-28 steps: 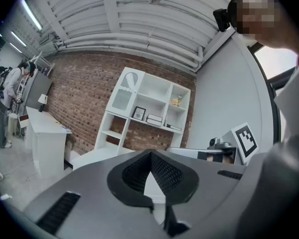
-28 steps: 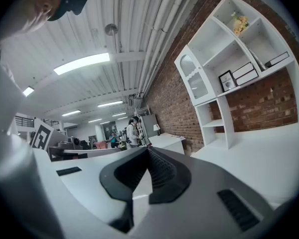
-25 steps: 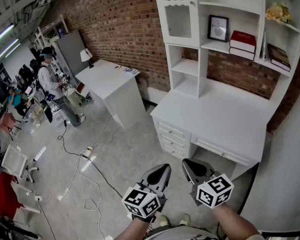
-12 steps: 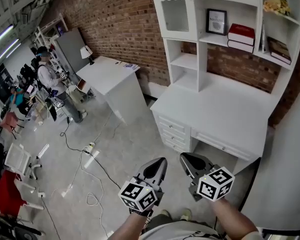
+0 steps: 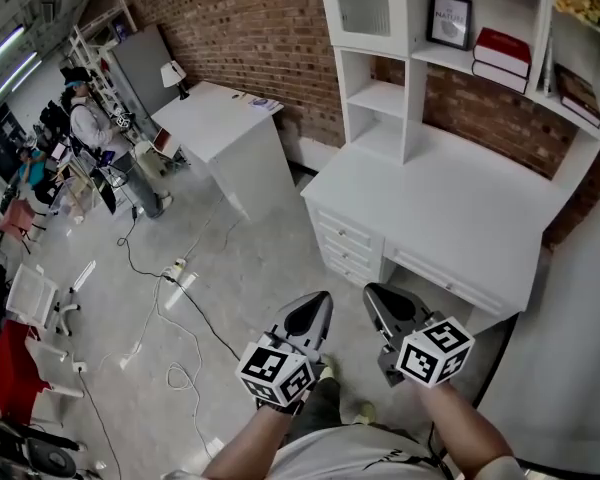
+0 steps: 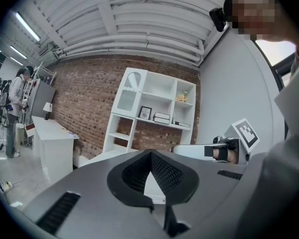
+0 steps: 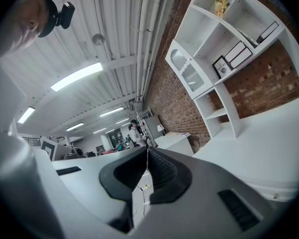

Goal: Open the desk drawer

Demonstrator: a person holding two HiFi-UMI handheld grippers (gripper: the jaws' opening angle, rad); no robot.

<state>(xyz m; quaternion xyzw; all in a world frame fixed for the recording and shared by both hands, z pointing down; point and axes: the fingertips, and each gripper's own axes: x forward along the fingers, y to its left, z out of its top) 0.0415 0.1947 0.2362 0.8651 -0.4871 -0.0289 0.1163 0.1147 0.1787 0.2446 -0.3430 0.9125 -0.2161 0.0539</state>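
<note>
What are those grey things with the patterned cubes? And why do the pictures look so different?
Those are two hand-held grabbers that a person carries, each with two jaws. The left gripper and the right gripper both have their jaws pressed together, holding nothing. The patterned cubes are part of them. One picture comes from a camera on the person's head, looking down. The other two come from small cameras riding on each gripper, looking along its jaws. Ahead stands a white desk with closed drawers. Its top looks bare; the shelves above hold books and a framed picture.
</note>
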